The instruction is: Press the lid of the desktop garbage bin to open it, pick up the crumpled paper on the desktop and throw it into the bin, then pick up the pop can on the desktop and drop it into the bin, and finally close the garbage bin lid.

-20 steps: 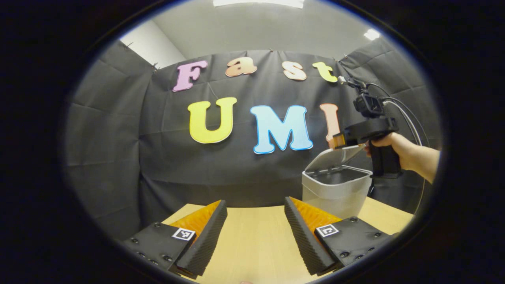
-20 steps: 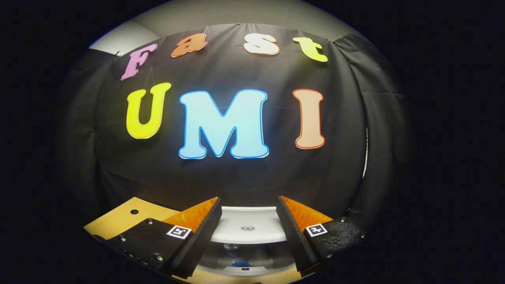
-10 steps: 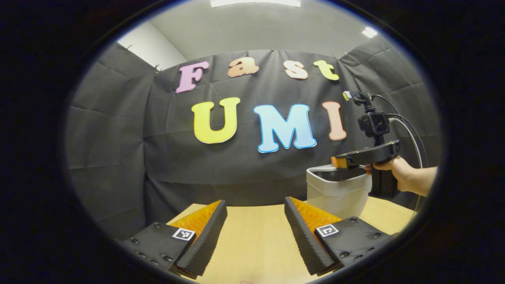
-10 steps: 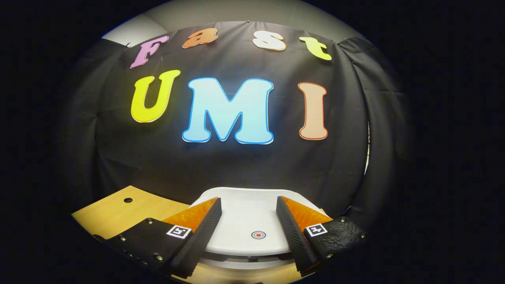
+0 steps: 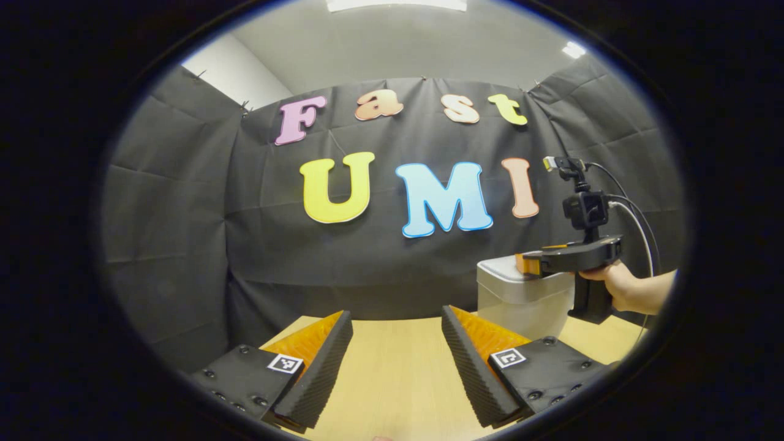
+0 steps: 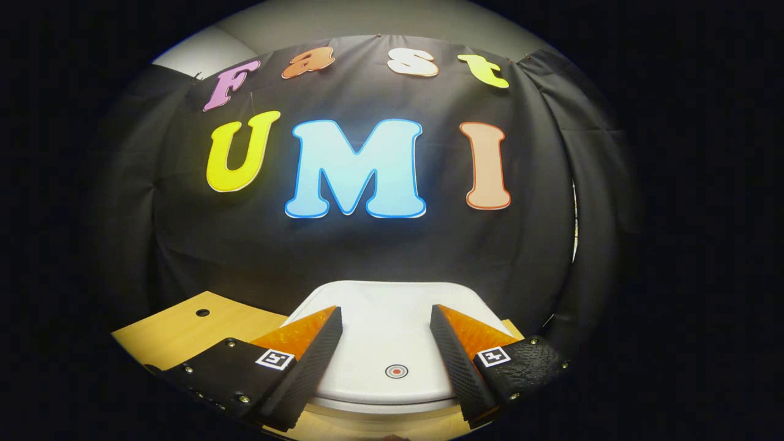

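The grey desktop bin (image 5: pixel 520 303) stands at the right of the wooden table (image 5: pixel 392 373), its lid down flat. In the left gripper view, a hand holds the right gripper (image 5: pixel 528 263) level on top of the lid. In the right gripper view the white lid (image 6: pixel 386 331) with a small round red mark (image 6: pixel 396 371) lies just under and between the open fingers of my right gripper (image 6: pixel 386 318). My left gripper (image 5: pixel 398 324) hovers open over the bare tabletop, left of the bin, with nothing between its fingers.
Black cloth walls close the booth behind and at both sides. The table top (image 6: pixel 184 324) has a small round hole (image 6: pixel 202 313) near its left part in the right gripper view. A cable (image 5: pixel 631 208) runs from the right gripper's camera mount.
The bin lid went from tilted open to flat shut as the right gripper came down on it. The left gripper stayed still.
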The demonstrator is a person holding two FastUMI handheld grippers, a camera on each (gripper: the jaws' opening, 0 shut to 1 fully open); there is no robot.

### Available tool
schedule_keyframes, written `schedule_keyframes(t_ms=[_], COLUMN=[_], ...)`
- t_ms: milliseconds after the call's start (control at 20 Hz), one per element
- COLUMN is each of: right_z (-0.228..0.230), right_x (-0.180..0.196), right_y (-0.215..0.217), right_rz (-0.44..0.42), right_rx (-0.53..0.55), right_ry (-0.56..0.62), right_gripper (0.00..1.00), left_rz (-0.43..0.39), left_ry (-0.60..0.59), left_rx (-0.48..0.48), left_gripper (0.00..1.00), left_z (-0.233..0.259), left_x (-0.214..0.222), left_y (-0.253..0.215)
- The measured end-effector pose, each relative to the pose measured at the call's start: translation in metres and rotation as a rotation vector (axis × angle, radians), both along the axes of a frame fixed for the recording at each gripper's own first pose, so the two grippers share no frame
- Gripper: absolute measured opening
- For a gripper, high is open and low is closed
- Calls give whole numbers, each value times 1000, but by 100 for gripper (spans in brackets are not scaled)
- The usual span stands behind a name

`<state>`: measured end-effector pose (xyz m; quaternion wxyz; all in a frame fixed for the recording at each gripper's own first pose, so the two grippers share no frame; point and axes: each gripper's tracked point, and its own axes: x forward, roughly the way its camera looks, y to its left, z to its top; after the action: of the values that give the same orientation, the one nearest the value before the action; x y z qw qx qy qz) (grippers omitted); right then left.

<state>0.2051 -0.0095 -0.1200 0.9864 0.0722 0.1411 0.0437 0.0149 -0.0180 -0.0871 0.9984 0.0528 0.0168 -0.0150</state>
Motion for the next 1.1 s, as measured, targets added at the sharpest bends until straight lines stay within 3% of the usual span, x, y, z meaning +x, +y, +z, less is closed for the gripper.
schedule_keyframes(t_ms=[50,100,350,900,1100], right_z=[-1,-3,-2,-10,-6], right_x=[0,0,-1,-2,2], right_y=[-1,-1,-1,2,-1], right_rz=[-8,-7,-36,-46,-77], right_rx=[-6,-9,-3,-36,8], right_ry=[-10,-12,-49,-16,-94], right_gripper=[100,94,95,96,97], left_rz=[0,1,4,-4,3], left_ry=[1,2,9,21,36], left_rx=[0,-2,-8,-24,-23], left_gripper=[100,100,100,100,100], left_z=[0,-1,-4,-9,-14], left_x=[-1,-1,1,14,17], left_y=[0,0,1,-4,-3])
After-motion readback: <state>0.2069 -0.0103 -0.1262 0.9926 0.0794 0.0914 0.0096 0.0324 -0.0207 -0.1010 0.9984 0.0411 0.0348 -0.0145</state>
